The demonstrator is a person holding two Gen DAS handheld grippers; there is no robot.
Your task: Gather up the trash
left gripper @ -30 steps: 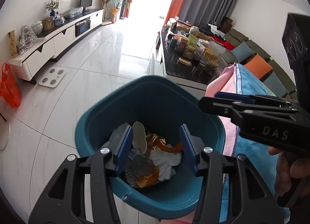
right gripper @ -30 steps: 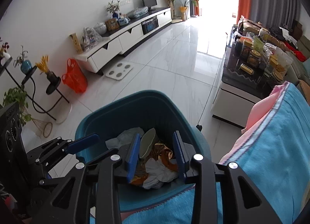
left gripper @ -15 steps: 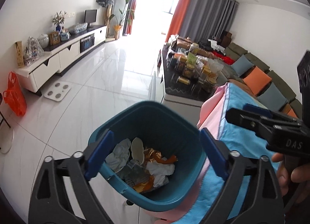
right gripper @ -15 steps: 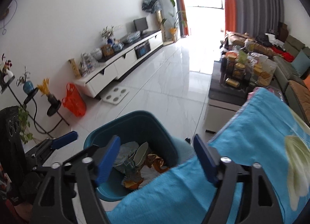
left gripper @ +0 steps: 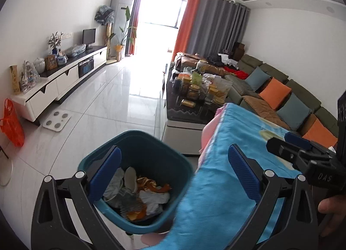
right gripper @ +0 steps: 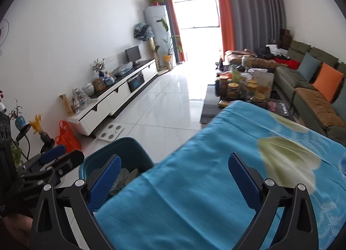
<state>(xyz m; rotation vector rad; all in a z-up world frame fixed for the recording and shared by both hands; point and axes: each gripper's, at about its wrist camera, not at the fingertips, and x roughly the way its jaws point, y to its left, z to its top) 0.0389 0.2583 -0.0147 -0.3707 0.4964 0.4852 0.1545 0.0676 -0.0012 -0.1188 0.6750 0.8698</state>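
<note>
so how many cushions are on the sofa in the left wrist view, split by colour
orange cushions: 2
blue-grey cushions: 2
total: 4

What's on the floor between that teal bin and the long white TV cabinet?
Bare white tile, mostly. Near the TV cabinet lies a white bathroom scale, away from the bin, in the left wrist view.
</note>
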